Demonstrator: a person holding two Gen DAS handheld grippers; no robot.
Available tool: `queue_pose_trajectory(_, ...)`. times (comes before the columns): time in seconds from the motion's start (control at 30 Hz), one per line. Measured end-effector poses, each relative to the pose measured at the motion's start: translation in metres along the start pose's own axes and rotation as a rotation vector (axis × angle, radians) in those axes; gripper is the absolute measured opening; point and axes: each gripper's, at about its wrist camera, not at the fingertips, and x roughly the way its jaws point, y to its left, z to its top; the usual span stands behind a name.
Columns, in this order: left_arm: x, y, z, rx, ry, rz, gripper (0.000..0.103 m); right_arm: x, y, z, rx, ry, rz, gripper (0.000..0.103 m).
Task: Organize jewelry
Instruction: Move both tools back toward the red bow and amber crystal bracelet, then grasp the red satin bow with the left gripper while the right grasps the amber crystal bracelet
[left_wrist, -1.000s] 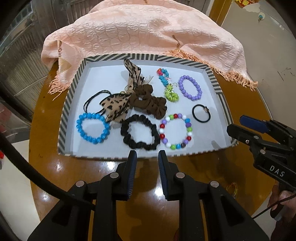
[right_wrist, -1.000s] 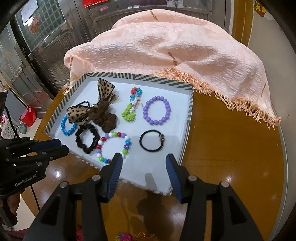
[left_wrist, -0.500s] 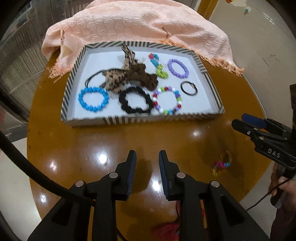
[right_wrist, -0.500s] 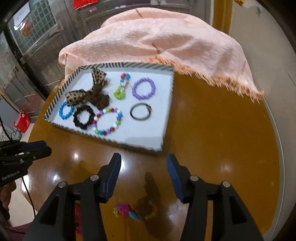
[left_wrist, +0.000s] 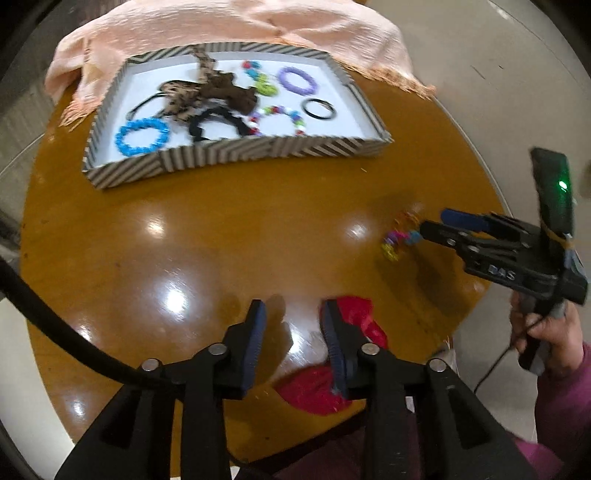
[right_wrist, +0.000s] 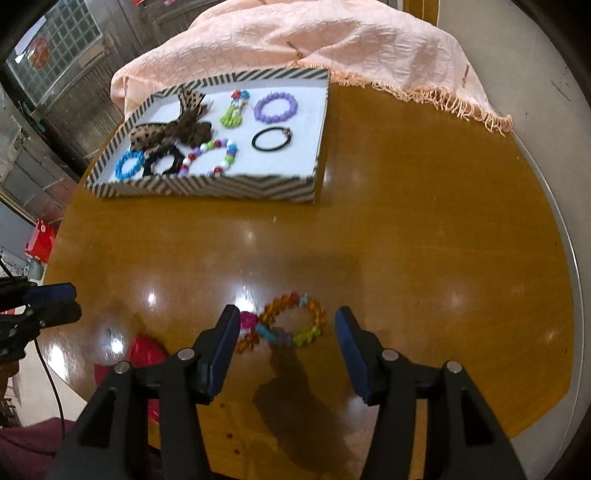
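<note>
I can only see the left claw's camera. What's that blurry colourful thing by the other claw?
Observer: A bead bracelet, mostly amber with green and pink bits, lying on the table.
Child: Is the right claw holding it?
Observer: No. The right claw is open, one finger on each side of the bracelet, gripping nothing.
Child: Is it all tangled?
Observer: No, it lies in an open loop, with a short tail toward the claw's left finger.

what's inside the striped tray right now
Inside the striped tray: a blue bead bracelet, black scrunchie, multicoloured bead bracelet, purple bracelet, thin black hair tie and leopard bow. What lies under the bow is covered.
</note>
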Motion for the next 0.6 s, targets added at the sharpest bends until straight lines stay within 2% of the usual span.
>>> queue_pose_trajectory(0.17,0.007,-0.017,-0.016,0.076,0.047,-0.036,0.040,0.002,0.002,-0.014,-0.019,0.006,0.019,0.060)
queue_pose_trajectory(0.6,0.040,-0.044,-0.032,0.206,0.111,0.035,0.041,0.015,0.019,-0.012,-0.138,-0.006,-0.002,0.061)
